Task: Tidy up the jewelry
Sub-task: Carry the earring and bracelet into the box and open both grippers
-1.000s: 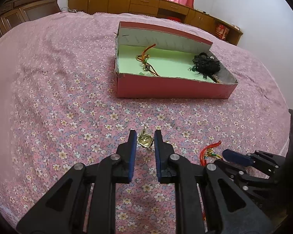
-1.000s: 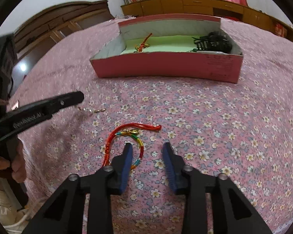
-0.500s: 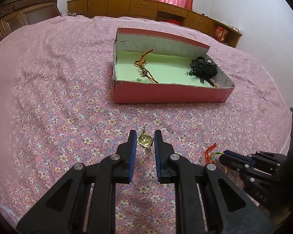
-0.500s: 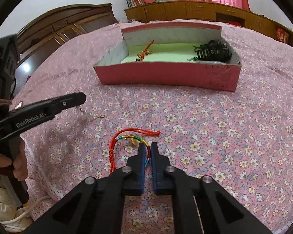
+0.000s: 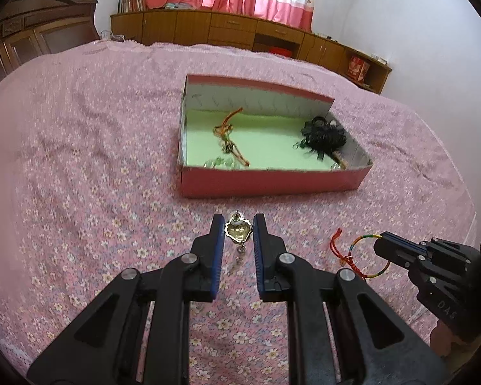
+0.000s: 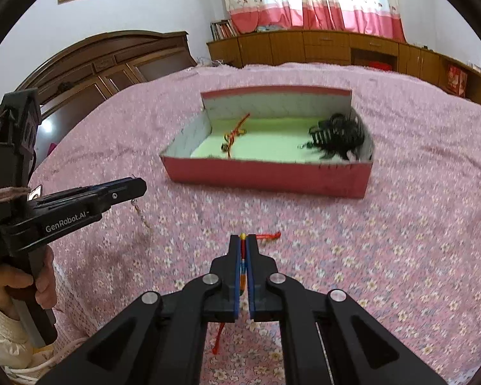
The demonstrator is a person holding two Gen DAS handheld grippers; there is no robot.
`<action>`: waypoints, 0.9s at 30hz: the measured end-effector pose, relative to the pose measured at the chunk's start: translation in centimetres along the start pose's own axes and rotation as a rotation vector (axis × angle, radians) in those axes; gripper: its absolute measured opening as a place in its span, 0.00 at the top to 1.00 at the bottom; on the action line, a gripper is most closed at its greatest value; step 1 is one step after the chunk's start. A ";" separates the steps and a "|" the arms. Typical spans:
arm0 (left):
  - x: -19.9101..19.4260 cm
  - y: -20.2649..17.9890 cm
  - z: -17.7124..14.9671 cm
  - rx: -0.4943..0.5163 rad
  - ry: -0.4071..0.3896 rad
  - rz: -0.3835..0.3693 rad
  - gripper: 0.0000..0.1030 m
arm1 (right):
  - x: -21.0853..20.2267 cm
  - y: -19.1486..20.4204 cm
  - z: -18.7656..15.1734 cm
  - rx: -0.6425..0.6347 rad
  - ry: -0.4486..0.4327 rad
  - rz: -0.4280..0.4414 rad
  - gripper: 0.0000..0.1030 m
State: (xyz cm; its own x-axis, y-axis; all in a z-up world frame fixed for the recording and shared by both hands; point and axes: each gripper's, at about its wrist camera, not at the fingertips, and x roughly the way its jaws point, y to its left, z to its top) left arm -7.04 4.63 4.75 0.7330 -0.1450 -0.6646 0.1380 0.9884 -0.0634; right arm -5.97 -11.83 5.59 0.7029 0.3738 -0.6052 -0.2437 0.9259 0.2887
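Left wrist: scalloped gold earring point(image 5: 238, 231) pinched; woven cord bracelet point(image 5: 362, 256) clamped.

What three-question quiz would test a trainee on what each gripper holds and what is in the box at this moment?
1. True or false: the left gripper is shut on a gold earring.
2. What does the right gripper hold? A) a black hair clip B) a multicoloured cord bracelet C) nothing
3. Name the dark item at the right end of the red box.

Key:
1. True; the gold earring sits clamped between the blue pads, its chain hanging below.
2. B; the jaws pinch the cord, and its red tail hangs beneath.
3. A black hair clip, lying on the green floor, apart from the orange cord piece.
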 end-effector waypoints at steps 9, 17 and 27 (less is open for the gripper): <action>-0.8 -1.5 2.6 0.038 -0.073 -0.018 0.91 | -0.9 -0.3 2.3 -0.019 -0.075 -0.014 0.96; -0.6 -2.8 4.6 0.065 -0.130 -0.032 0.91 | -1.4 -0.8 4.4 -0.026 -0.147 -0.029 0.96; 1.0 -3.5 6.9 0.095 -0.199 -0.028 0.91 | -0.4 -2.2 7.6 -0.028 -0.231 -0.052 0.96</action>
State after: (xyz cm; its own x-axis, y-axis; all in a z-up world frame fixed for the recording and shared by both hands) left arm -2.23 0.68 9.45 0.8436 -0.1879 -0.5030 0.2158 0.9764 -0.0029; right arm -0.65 -14.44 10.79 0.8483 0.3055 -0.4324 -0.2191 0.9461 0.2386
